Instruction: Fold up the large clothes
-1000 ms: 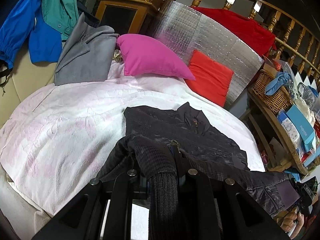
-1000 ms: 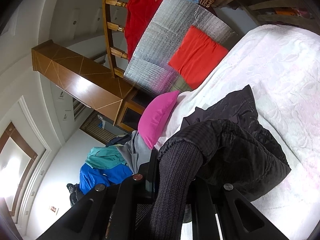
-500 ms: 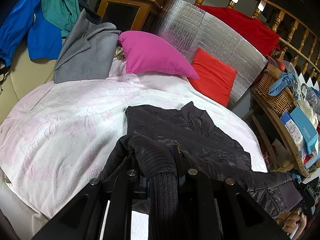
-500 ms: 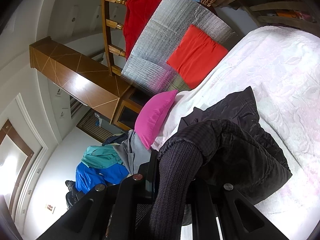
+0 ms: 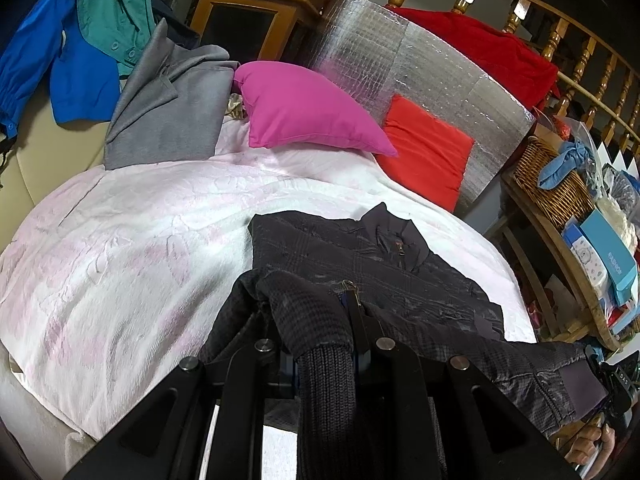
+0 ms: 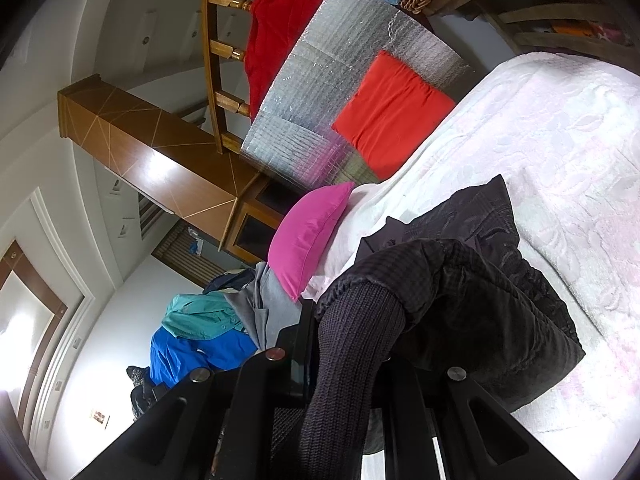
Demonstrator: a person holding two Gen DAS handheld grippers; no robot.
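A dark checked jacket [image 5: 360, 252] lies on the white-pink bedspread [image 5: 140, 240], collar pointing away from me. My left gripper [image 5: 320, 344] is shut on one ribbed sleeve cuff [image 5: 324, 384], lifted a little off the bed. At the lower right of the left wrist view, the right gripper [image 5: 612, 384] and a hand [image 5: 592, 444] hold the other sleeve stretched out sideways. In the right wrist view, my right gripper [image 6: 348, 344] is shut on a ribbed cuff [image 6: 352, 364], with the jacket [image 6: 480, 280] bunched just beyond it.
A pink pillow [image 5: 304, 112] and a red cushion [image 5: 424, 152] lean on a silver foil panel [image 5: 400, 60] at the head of the bed. Grey, blue and teal garments [image 5: 168, 92] are piled at the left. A shelf with a wicker basket [image 5: 552, 184] and boxes stands to the right.
The left wrist view has shifted very slightly over the bed. Both grippers keep their hold on the cuffs, and the jacket lies as before.
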